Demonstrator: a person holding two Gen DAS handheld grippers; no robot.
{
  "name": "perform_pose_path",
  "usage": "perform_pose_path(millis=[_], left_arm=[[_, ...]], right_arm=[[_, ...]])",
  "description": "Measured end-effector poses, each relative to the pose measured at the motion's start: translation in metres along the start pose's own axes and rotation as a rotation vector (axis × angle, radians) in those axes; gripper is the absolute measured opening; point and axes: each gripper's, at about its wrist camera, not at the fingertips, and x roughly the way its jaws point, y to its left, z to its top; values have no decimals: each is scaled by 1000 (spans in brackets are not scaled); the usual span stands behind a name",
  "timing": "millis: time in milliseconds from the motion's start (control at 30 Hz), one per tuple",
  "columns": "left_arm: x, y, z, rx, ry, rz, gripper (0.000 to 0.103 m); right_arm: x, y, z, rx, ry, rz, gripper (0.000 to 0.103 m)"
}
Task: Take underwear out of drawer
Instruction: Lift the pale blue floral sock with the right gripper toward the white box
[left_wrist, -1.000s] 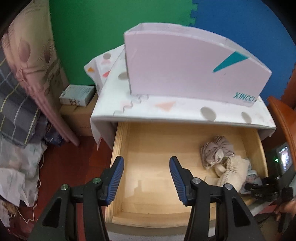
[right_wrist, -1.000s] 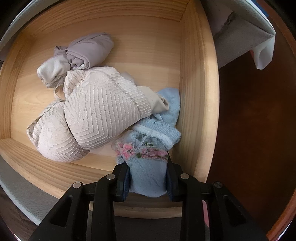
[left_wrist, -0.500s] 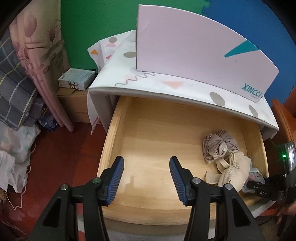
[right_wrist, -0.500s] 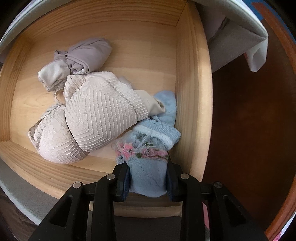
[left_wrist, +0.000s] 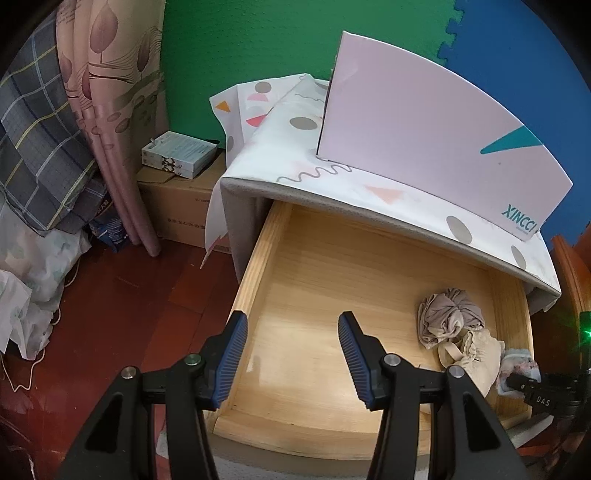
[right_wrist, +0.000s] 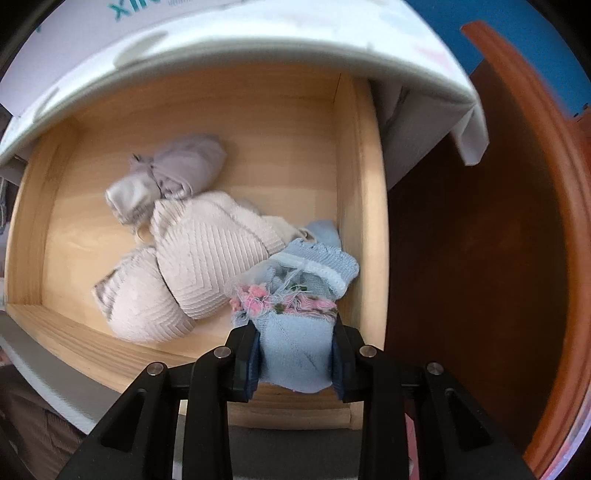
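Your right gripper (right_wrist: 295, 356) is clamped on the blue underwear (right_wrist: 299, 332), which sits in the front right corner of the drawer (right_wrist: 360, 206), against the side wall. You hold it by its near end, probably so that it lifts free without dragging the cream bra (right_wrist: 207, 258) that touches it. The grey bundle (right_wrist: 173, 173) lies further back, apart from your grip. Your left gripper (left_wrist: 291, 354) hovers wide and holds nothing, over the bare left part of the drawer, probably so it does not disturb the clothes.
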Motion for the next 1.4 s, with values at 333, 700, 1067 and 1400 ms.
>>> perform_pose_path(millis=[333, 700, 1067, 1400], left_arm=[[0, 0, 0, -4, 1, -9, 52], [-2, 2, 1, -11, -6, -2, 52], [-3, 4, 1, -25, -7, -2, 52], [-3, 6, 2, -36, -12, 1, 52]], right_arm=[[-24, -10, -7, -4, -21, 30, 27], [-109, -12, 10, -69, -149, 57, 27], [-181, 22, 69, -98, -322, 105, 27], [-207, 67, 132, -116, -411, 110, 28]])
